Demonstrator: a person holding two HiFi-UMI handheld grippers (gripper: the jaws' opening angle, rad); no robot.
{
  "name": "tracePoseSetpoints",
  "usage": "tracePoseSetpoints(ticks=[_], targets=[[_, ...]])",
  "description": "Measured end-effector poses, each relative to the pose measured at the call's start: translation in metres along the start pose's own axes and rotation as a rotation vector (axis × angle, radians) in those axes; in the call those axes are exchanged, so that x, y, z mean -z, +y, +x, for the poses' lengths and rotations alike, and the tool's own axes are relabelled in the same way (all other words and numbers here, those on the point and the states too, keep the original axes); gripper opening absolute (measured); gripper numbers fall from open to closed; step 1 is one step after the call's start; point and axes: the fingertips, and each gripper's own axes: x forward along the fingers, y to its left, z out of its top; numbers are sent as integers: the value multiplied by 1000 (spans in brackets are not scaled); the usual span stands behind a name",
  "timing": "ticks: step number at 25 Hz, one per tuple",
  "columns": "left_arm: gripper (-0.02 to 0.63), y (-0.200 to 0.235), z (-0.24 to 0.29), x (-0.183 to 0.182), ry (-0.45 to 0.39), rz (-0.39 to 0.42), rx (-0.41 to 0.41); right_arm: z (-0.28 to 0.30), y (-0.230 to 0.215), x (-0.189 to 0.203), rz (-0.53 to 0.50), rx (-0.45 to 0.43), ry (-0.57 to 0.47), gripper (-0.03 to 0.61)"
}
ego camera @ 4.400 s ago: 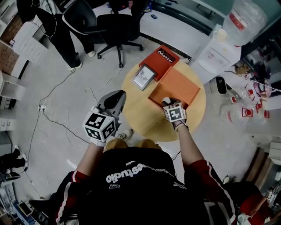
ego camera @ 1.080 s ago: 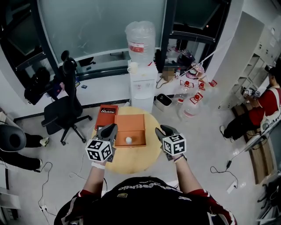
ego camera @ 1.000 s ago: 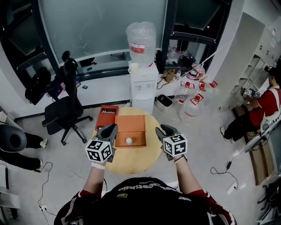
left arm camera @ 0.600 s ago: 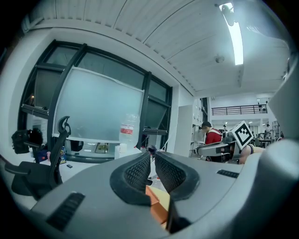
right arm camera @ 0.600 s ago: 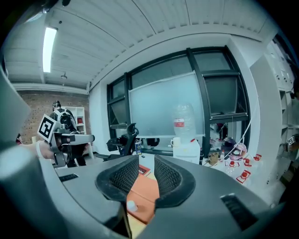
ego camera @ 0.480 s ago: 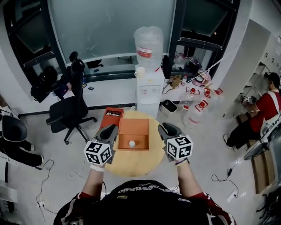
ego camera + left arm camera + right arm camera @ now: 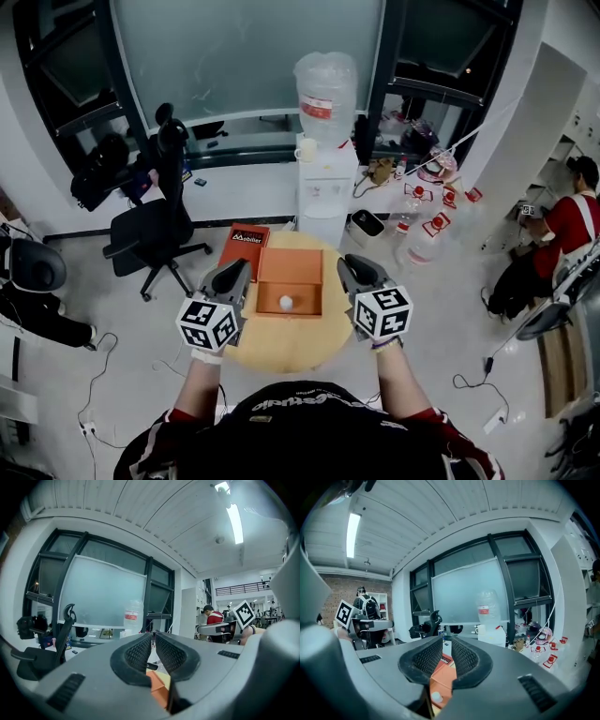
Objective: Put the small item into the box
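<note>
Right gripper [image 7: 352, 266]: empty. My jaws have just been closing and now stand narrow, with only a slit between the pads and nothing in it.
Left gripper [image 7: 234, 274]: empty too, pads drawn together at the tips, pointing level across the room.
Small item [image 7: 286, 303]: a white ball lying inside the box [image 7: 292, 264], near its front wall and apart from both grippers.
Step in hand: I judge the placing done, since the ball sits in the box and I hold one gripper on each side of it, clear of it.
Next move: little is left. If the box is to be closed, the red lid [image 7: 243, 242] beside it needs a fresh grasp.
Table [image 7: 281, 349]: round, pale wood, carrying the box and the lid.
Room: a water dispenser [image 7: 324, 192] behind the table, an office chair [image 7: 157, 223] to the left, a seated person [image 7: 561, 225] in red far right, dark-framed glass panels beyond.
</note>
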Motion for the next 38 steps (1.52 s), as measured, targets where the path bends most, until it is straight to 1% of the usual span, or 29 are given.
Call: tracePoseSetpoints(ticks=[6, 12, 21, 24, 31, 38], targets=[[44, 6, -6, -9, -16, -9, -20, 1, 9, -9, -31, -13, -16, 68], [44, 11, -10, -8, -22, -4, -31, 3, 16, -11, -51, -15, -44, 48], [44, 11, -17, -11, -30, -7, -46, -3, 21, -21, -61, -12, -89, 28], [44, 12, -18, -12, -36, -11, -47, -2, 23, -21, -75, -7, -88, 26], [44, 12, -22, -12, -41, -26, -43, -3, 29, -21, -71, -14, -85, 26], [44, 5, -21, -16, -48, -28, -31, -9, 25, -23, -68, -8, -82, 26]])
